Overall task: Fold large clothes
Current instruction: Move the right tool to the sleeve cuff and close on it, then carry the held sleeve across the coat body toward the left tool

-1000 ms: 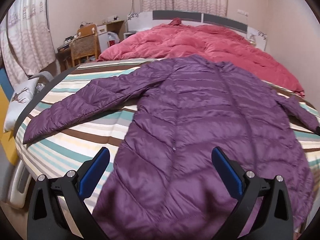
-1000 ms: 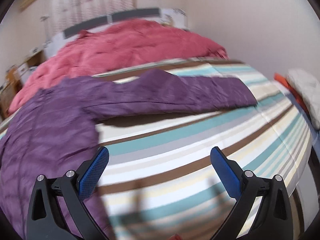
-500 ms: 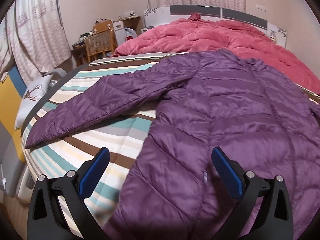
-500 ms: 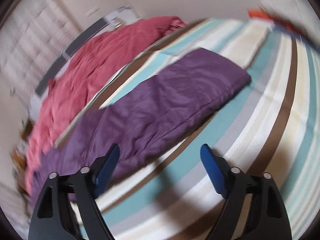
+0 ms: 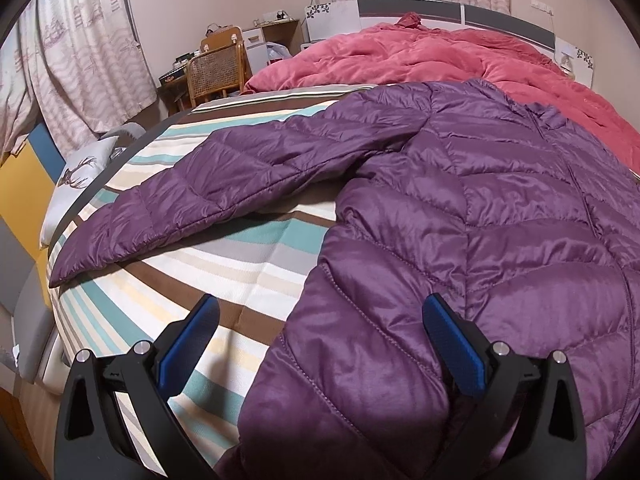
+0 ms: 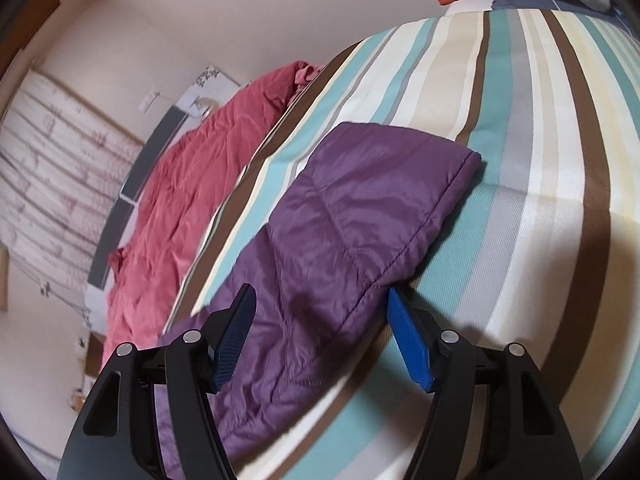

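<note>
Purple coat (image 5: 460,208) lies flat on my striped bed (image 5: 248,256), sleeves out. My left gripper (image 5: 320,344) gapes wide over its hem edge, gripping nothing. My right gripper (image 6: 320,336) straddles the sleeve (image 6: 352,216), jaws just been closing, pads not yet pressing.

It was a bedroom in a home. A wide bed (image 5: 248,264) under a striped cover filled most of the room, with a rumpled pink duvet (image 5: 420,60) at its far end against a grey-and-white headboard (image 5: 408,6). Patterned curtains (image 5: 84,68) hung at the left and behind the headboard. In the far left corner stood a cane-backed chair (image 5: 216,68) at a cluttered desk (image 5: 276,26), and a deer-print pillow (image 5: 80,172) lay beside the bed.
</note>
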A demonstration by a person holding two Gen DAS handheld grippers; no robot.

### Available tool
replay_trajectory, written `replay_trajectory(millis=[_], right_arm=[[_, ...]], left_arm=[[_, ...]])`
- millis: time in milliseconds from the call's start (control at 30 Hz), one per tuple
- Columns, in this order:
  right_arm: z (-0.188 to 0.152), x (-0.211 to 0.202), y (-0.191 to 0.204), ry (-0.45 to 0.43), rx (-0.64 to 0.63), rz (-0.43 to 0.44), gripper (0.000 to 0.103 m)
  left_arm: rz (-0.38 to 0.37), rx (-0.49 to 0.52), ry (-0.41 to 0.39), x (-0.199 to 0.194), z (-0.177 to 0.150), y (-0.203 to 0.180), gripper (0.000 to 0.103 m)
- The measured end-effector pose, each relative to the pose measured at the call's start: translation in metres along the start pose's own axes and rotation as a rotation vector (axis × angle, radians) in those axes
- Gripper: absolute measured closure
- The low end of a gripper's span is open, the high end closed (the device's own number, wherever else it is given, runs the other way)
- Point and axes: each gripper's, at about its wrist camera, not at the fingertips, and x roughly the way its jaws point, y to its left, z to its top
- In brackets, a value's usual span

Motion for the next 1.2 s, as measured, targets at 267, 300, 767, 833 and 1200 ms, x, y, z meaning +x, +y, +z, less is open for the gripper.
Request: replay_trajectory(millis=[267, 300, 767, 833, 1200], right_arm=[[0.007, 0.012, -0.006, 0.000, 0.026, -0.017, 0.086], [0.008, 0.013, -0.003, 0.008, 0.007, -0.005, 0.091], [-0.022, -0.019, 0.091, -0.080, -0.428, 0.008, 0.098], [-0.035, -0.024, 0.109, -0.093, -0.498, 0.014, 0.098], [-0.110, -0.056, 0.177, -0.123, -0.778, 0.126, 0.099]], left_arm=[[0.030, 0.013, 0.008, 0.003, -0.003, -0.003, 0.002], [0.033, 0.010, 0.007, 0.003, -0.002, -0.002, 0.002], [-0.002, -0.033, 0.019, 0.007, -0.006, 0.005, 0.002], [-0.011, -0.040, 0.021, 0.007, -0.006, 0.007, 0.002], [-0.074, -0.098, 0.037, 0.013, -0.008, 0.015, 0.002]])
